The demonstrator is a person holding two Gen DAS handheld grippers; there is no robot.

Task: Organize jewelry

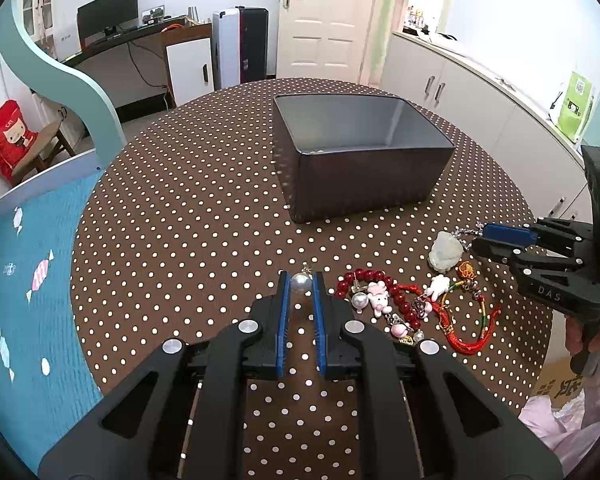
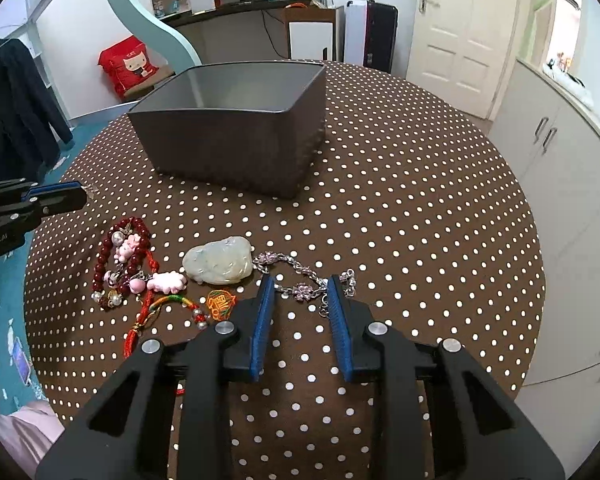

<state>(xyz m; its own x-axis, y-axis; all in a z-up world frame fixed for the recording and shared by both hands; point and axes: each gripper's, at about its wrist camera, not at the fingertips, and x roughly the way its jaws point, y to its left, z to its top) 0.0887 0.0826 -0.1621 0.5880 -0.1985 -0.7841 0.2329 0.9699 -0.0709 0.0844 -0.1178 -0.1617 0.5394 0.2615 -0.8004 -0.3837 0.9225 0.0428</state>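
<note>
Black linkage arms with blue-padded fingers fill the foreground of the left wrist view: the left gripper point(image 1: 301, 282) is narrowed around a large round white pearl with a small metal fitting point(image 1: 302, 281), which sits between the fingertips with both pads against it. Just to the right of the fingers lies a dark red bead bracelet with pink pig charms and small pearls point(image 1: 384, 300), and beyond that a red braided cord bracelet with green and gold threads point(image 1: 466, 330). A pale green carved jade pendant point(image 1: 444, 251) rests farther right, close to the tip of the right gripper point(image 1: 480, 240), whose opening cannot be judged from this angle. Ahead of the fingers, well apart, stands an open grey rectangular box point(image 1: 364, 184) on the round brown table with white polka dots point(image 1: 180, 220).

From the right wrist camera, the right gripper point(image 2: 300, 294) has its blue pads spread wide, holding nothing, straddling a silver chain bracelet with pale pink flower links point(image 2: 300, 290) lying on the cloth between them. The jade pendant point(image 2: 218, 261) lies just ahead and left of the left finger, an orange knotted charm point(image 2: 220, 302) beside it. The bead bracelet point(image 2: 120, 258) is farther left, the left gripper point(image 2: 70, 196) beyond it, and the grey box point(image 2: 236, 148) ahead.
</note>
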